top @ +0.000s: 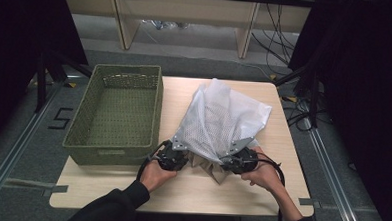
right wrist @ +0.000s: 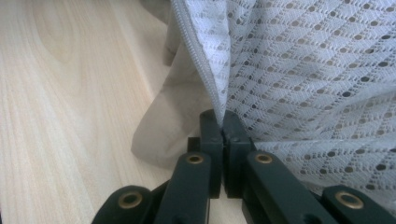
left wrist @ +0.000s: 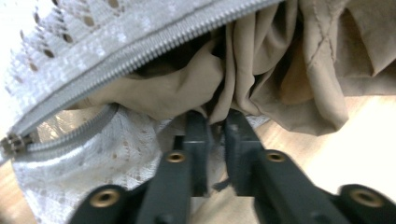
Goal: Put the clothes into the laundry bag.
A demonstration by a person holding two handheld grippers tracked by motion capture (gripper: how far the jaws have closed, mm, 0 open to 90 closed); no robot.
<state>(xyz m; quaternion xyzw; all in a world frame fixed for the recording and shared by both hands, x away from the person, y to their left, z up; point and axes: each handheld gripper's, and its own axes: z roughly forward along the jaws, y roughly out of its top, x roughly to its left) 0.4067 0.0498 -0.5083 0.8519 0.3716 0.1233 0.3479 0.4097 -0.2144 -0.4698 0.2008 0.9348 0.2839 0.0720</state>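
the left gripper (left wrist: pixel 215 122) is pinching a fold of the beige cloth (left wrist: pixel 261 70) at the mesh bag (top: pixel 218 119)'s zipped mouth. the right gripper (right wrist: pixel 223 122) is clamping the bag's zipper edge (right wrist: pixel 201 60). bare table (top: pixel 190 190) is lying near the person, the green basket (top: pixel 116 112) sitting just left. the white bag is lying mid-table, cloth spilling out.
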